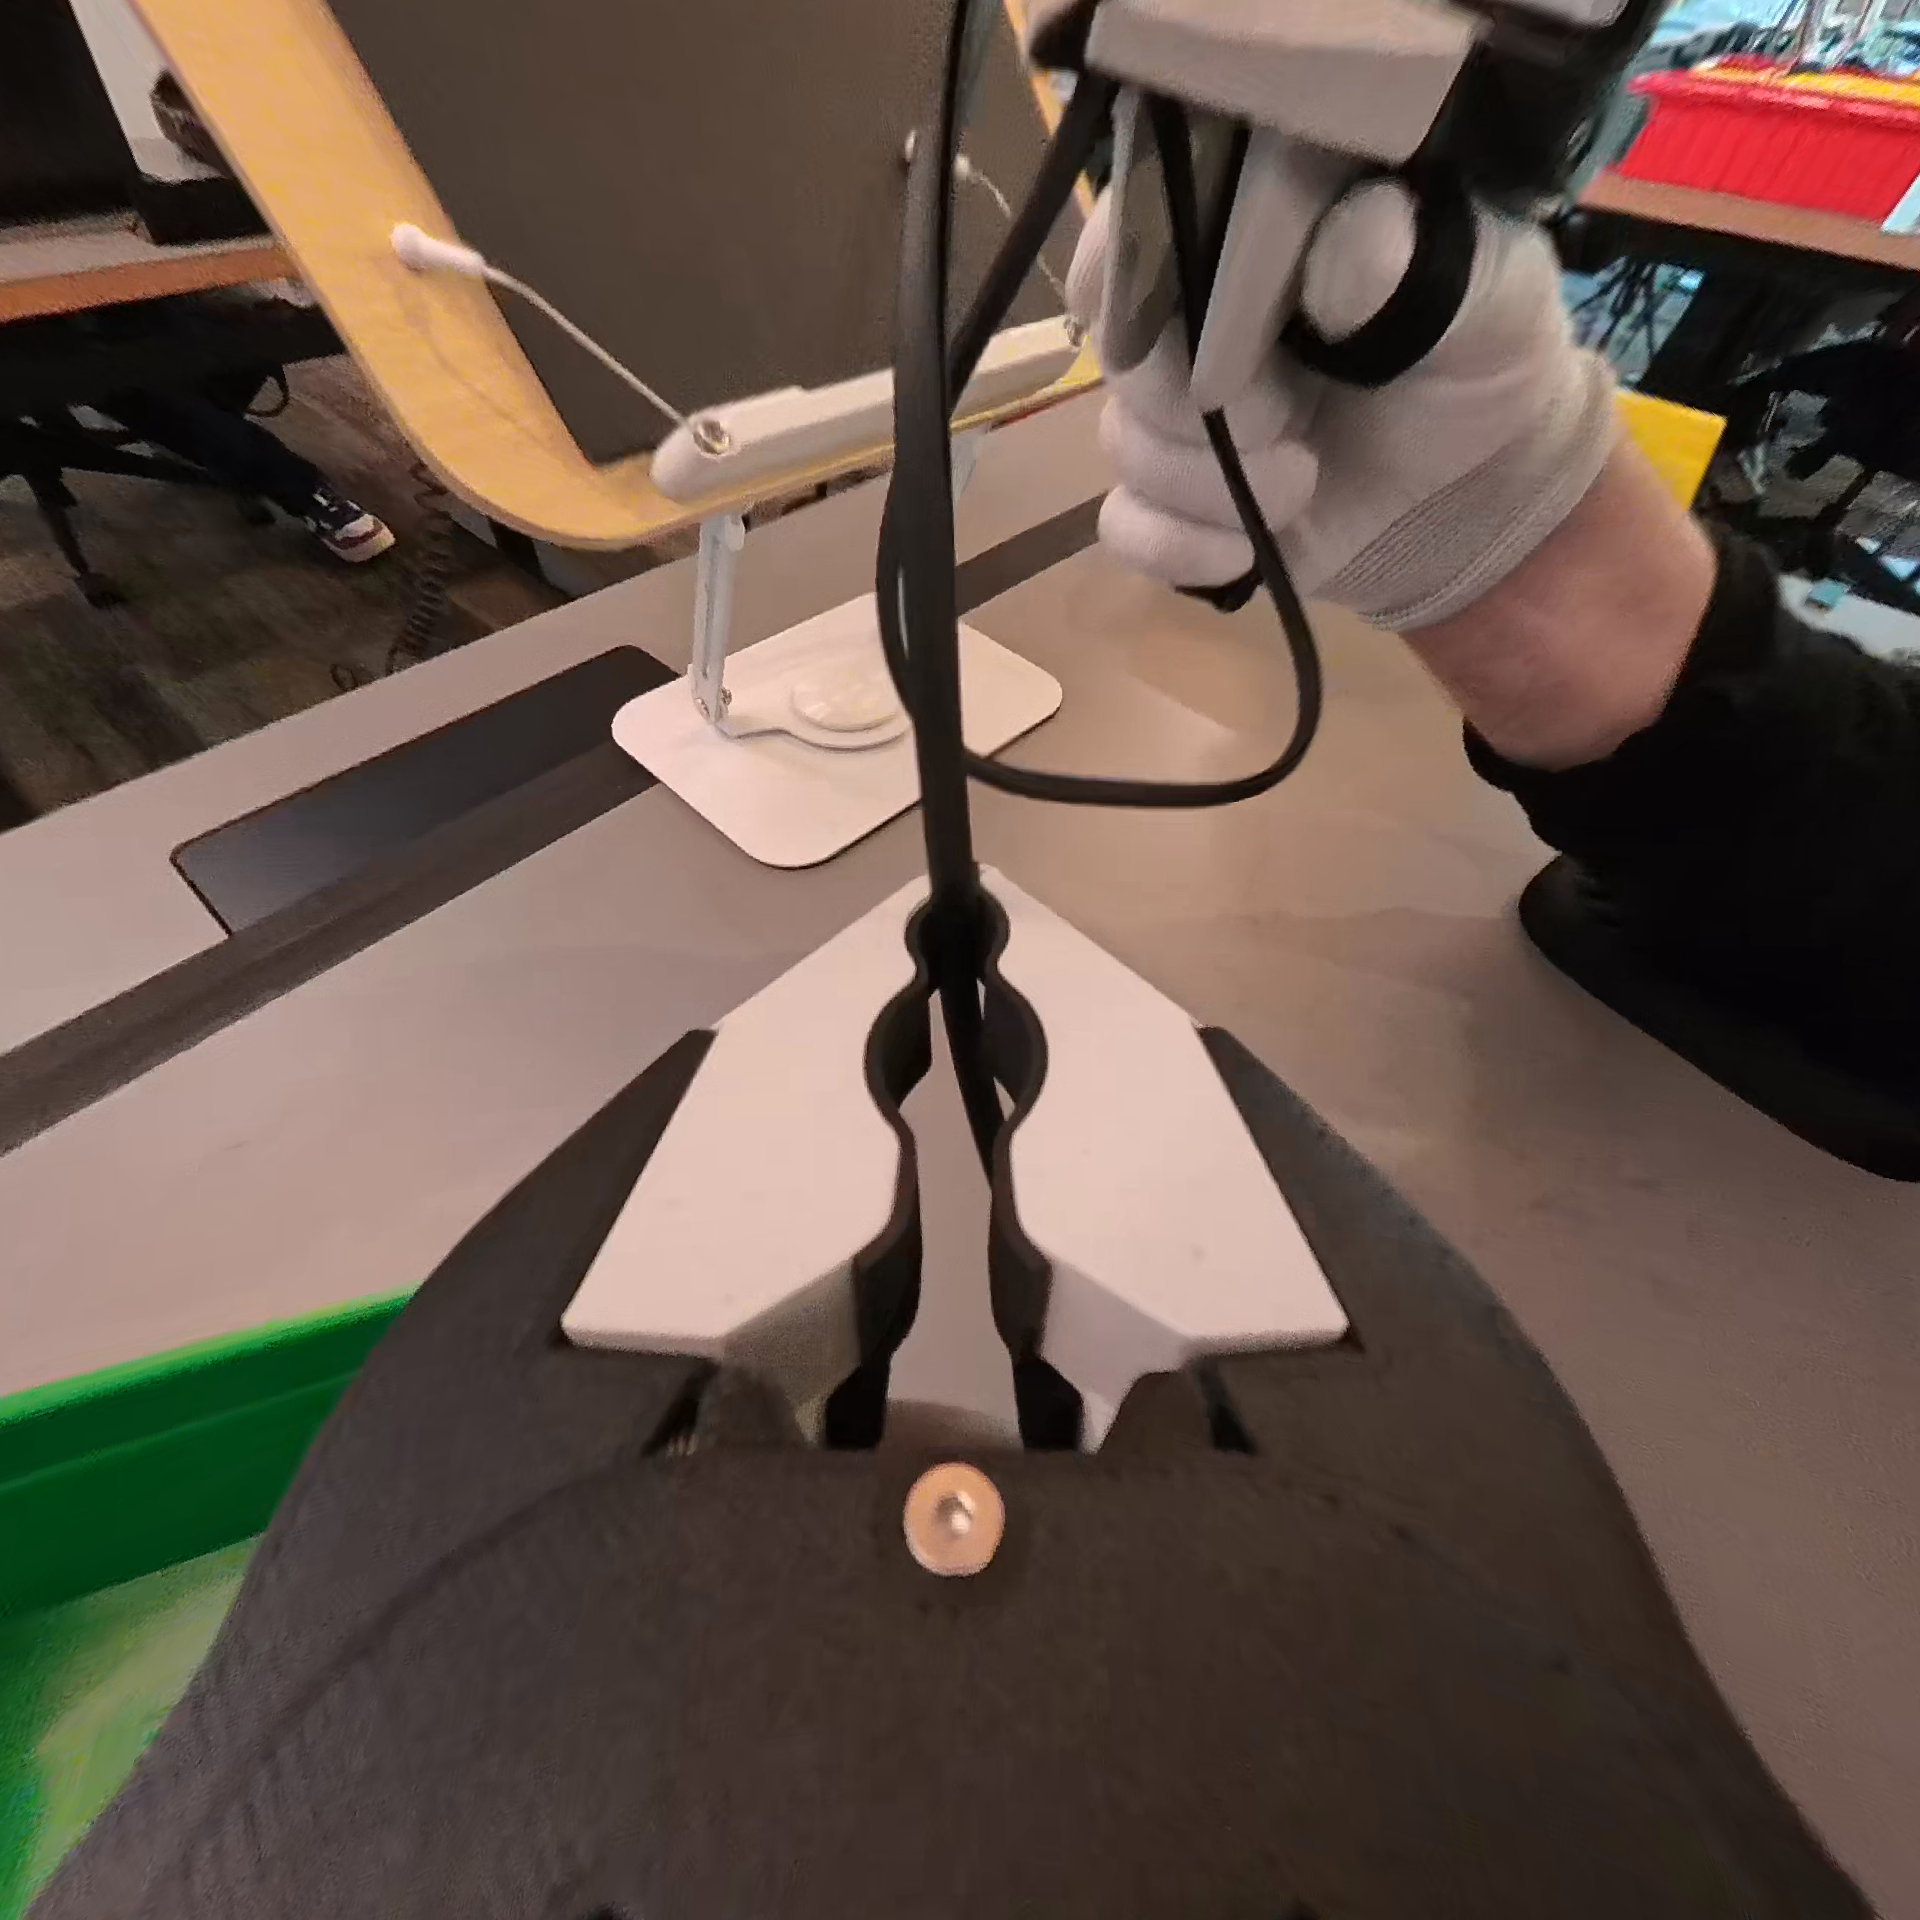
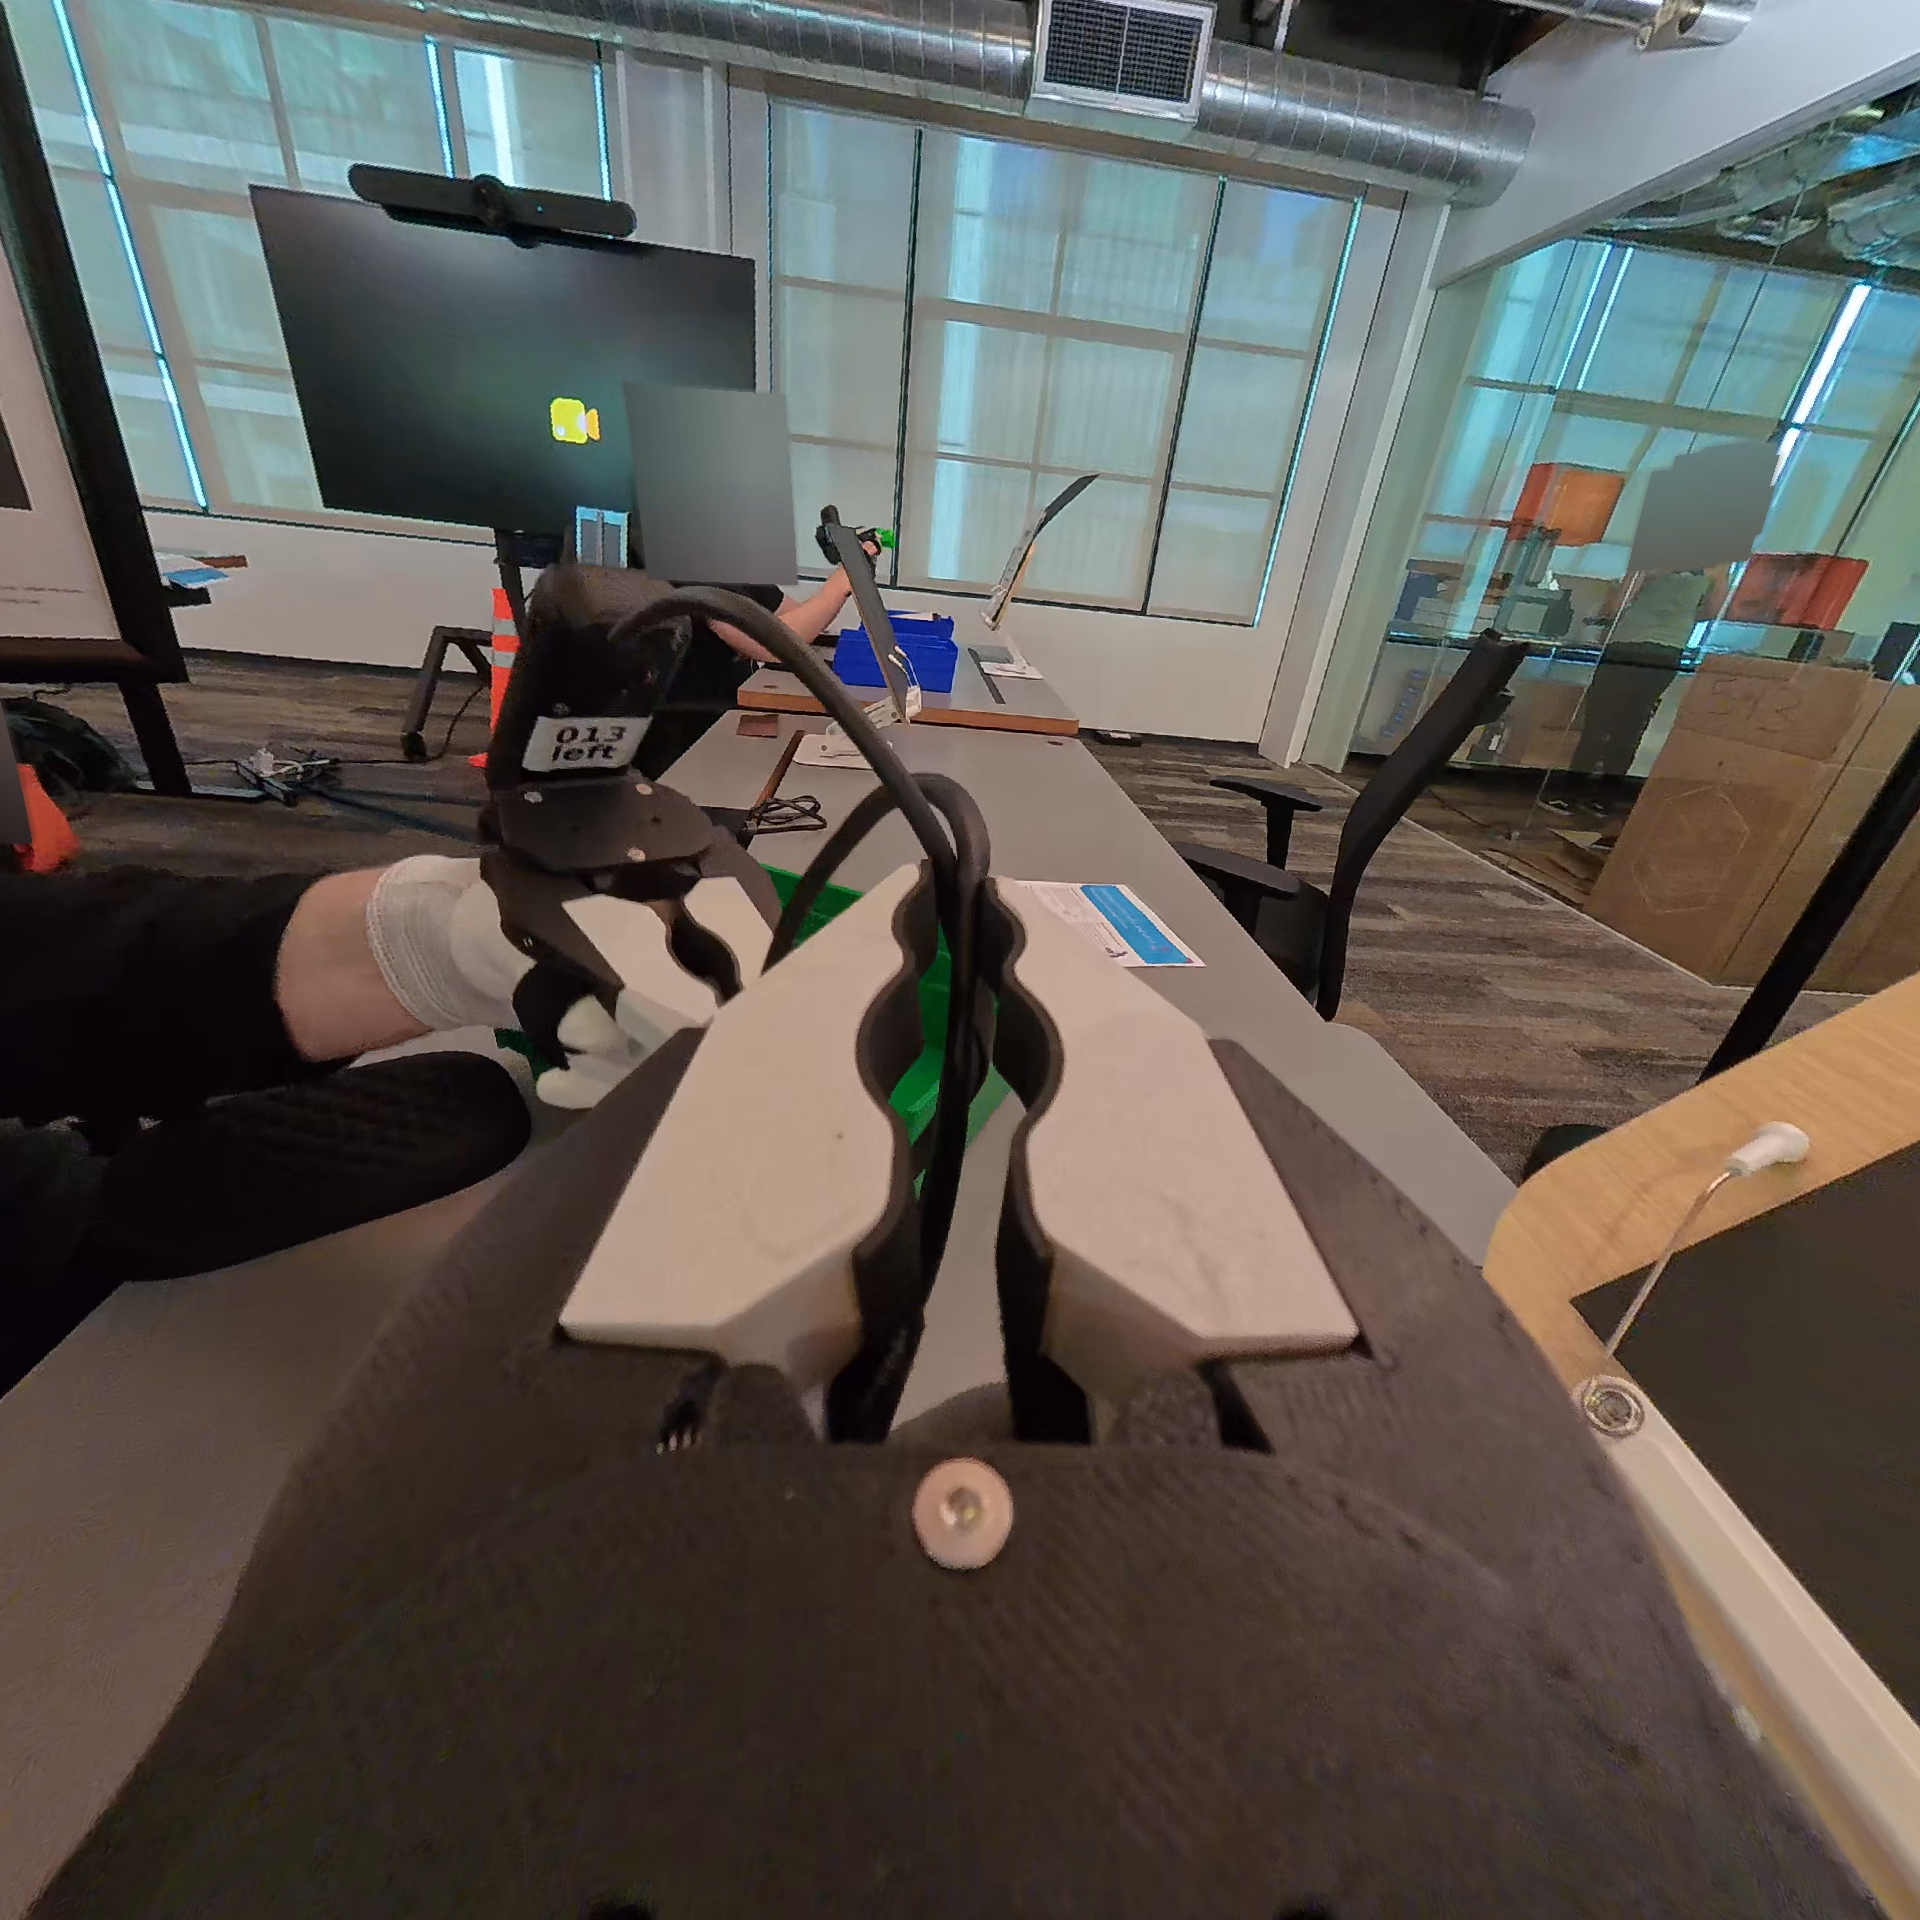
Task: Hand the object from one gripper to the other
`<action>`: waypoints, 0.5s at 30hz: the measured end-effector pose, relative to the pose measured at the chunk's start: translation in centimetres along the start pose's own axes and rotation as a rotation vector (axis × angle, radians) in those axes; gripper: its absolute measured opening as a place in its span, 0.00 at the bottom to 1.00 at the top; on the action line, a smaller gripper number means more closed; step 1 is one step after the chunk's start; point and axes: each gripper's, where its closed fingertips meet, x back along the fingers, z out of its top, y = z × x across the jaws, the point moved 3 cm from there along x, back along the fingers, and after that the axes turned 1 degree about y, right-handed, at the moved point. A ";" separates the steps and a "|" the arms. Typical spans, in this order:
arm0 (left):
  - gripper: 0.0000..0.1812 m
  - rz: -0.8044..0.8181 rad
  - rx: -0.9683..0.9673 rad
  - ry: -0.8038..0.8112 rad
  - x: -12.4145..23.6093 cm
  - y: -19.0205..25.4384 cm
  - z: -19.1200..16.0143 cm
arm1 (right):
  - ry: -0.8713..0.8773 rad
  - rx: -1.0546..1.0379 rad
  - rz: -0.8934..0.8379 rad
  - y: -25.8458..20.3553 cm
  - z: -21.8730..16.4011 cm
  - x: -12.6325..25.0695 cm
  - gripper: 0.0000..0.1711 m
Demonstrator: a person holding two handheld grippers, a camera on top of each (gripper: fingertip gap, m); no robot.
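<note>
A black cable (image 1: 940,665) runs between my two grippers above the grey table (image 1: 1299,1018). In the left wrist view, my left gripper (image 1: 956,920) is shut on the cable at its tips, with two strands passing between the pads. The cable rises to my right gripper (image 1: 1195,239) at the top, held by a white-gloved hand (image 1: 1403,468), and a loop hangs below it. In the right wrist view, my right gripper (image 2: 961,904) is shut on the same cable (image 2: 831,686), which arches over to my left gripper (image 2: 717,977). That gripper's tips are hidden behind my right finger.
A green bin (image 1: 156,1455) sits at the near left and also shows in the right wrist view (image 2: 925,1081). A white stand base (image 1: 831,727) carries a wood-edged panel (image 1: 364,312). A paper sheet (image 2: 1122,925) lies on the table, with a black chair (image 2: 1382,831) beside it. The left gripper's tips are roughly 12 centimetres from the right gripper's.
</note>
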 end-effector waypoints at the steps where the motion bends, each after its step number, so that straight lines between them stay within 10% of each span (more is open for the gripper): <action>1: 0.00 0.002 0.000 0.022 0.3 0.0 0.5 | -0.001 -0.003 0.002 0.0 -0.1 -0.1 0.02; 15: 0.00 -0.089 0.065 0.266 -0.5 2.4 6.2 | -0.011 -0.022 0.017 -0.4 -1.4 -1.2 0.02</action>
